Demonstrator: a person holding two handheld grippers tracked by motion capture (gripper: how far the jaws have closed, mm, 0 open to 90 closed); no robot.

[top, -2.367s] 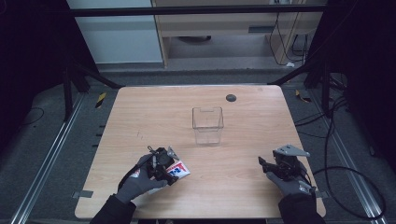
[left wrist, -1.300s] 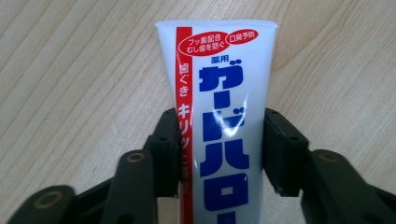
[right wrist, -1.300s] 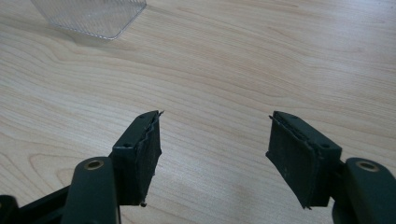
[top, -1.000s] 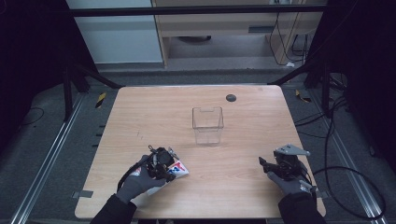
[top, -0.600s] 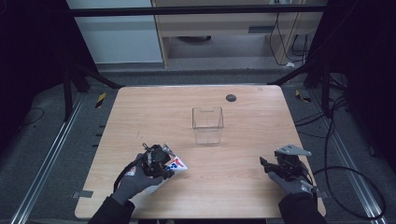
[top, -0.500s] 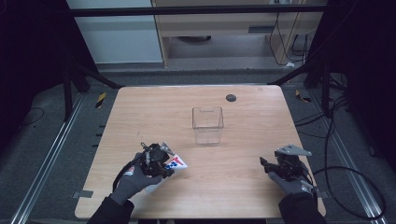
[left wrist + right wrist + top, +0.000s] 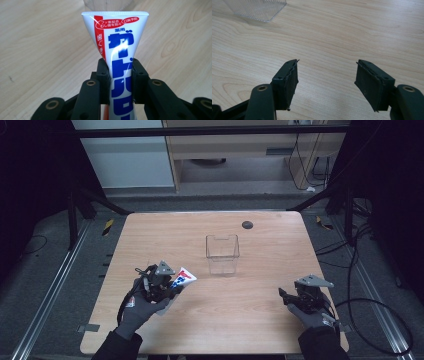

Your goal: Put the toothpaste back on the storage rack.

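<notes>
The toothpaste tube [image 7: 119, 62] is pinched at its middle between the jaws of the left gripper [image 7: 120, 80], crimped end pointing away, and is carried just above the wooden table [image 7: 260, 320], near the clear plastic container [image 7: 222, 254]. The jaws have just been closing on the tube. The step in hand is judged to be the lift after the pick; next, a carry over the container's open top and a release are called for. The right gripper [image 7: 325, 82] is held spread and empty, low over bare wood.
</notes>
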